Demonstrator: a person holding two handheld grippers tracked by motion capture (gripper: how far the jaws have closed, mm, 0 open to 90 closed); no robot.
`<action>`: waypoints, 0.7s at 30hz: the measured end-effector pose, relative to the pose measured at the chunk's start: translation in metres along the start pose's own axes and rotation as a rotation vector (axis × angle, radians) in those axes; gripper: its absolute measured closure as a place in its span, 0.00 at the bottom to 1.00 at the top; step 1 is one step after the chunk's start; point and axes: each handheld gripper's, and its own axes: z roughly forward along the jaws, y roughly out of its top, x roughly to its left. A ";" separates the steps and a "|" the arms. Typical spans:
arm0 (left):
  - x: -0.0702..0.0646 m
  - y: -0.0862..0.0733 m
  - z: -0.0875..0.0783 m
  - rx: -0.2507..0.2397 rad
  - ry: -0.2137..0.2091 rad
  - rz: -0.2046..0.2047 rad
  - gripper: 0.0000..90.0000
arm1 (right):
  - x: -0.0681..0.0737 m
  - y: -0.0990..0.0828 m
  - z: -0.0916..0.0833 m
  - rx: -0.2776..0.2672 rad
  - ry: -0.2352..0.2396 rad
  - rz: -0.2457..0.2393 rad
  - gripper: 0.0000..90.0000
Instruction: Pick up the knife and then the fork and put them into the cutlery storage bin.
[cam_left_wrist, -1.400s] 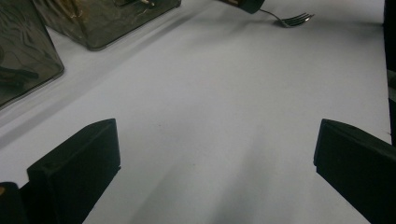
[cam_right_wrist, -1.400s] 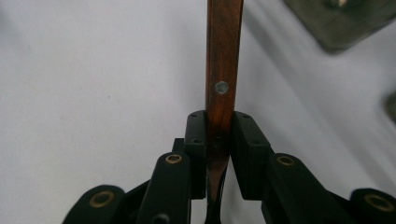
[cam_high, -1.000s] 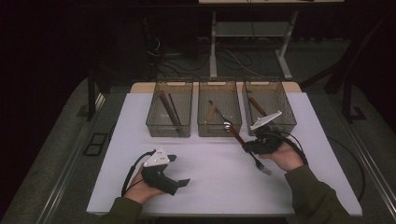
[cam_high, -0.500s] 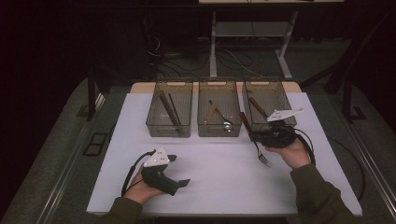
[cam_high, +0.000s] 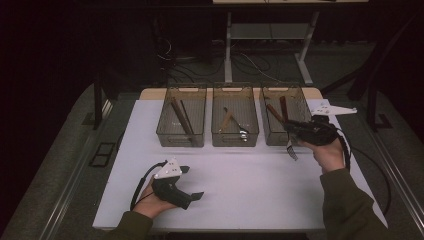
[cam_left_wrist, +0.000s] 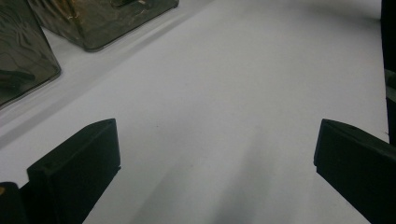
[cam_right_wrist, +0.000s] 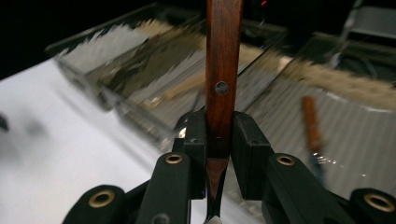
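Note:
My right gripper (cam_high: 290, 127) is shut on a wooden-handled fork (cam_high: 291, 150), held in the air at the front right corner of the right bin (cam_high: 273, 140). The metal tines hang below the jaws over the white table. In the right gripper view the pads (cam_right_wrist: 196, 135) clamp the brown riveted handle (cam_right_wrist: 222, 70), which rises straight up from my right gripper (cam_right_wrist: 219, 140). My left gripper (cam_high: 193, 182) rests on the table at the near left, open, with nothing between its fingers. In the left gripper view my left gripper (cam_left_wrist: 215, 168) has only bare table ahead.
Three see-through bins stand in a row at the back: the left bin (cam_high: 166, 136) holds dark long utensils, the middle bin (cam_high: 235, 141) holds wooden-handled pieces, the right bin holds another brown-handled utensil (cam_right_wrist: 312, 123). The white table sheet (cam_high: 250, 185) spreads in front.
My right gripper has risen and moved right with the fork, from in front of the bins to the right bin's corner. The left gripper has stayed put.

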 end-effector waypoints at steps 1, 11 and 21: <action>0.000 0.000 0.000 0.000 0.000 -0.001 0.00 | -0.004 0.003 -0.002 -0.021 -0.012 0.009 0.86; 0.001 0.000 0.002 -0.001 0.001 -0.013 0.00 | -0.037 0.033 -0.001 -0.094 -0.123 0.072 0.86; 0.001 0.000 0.003 0.006 -0.003 -0.002 0.00 | -0.066 0.041 0.024 -0.071 -0.262 0.089 0.86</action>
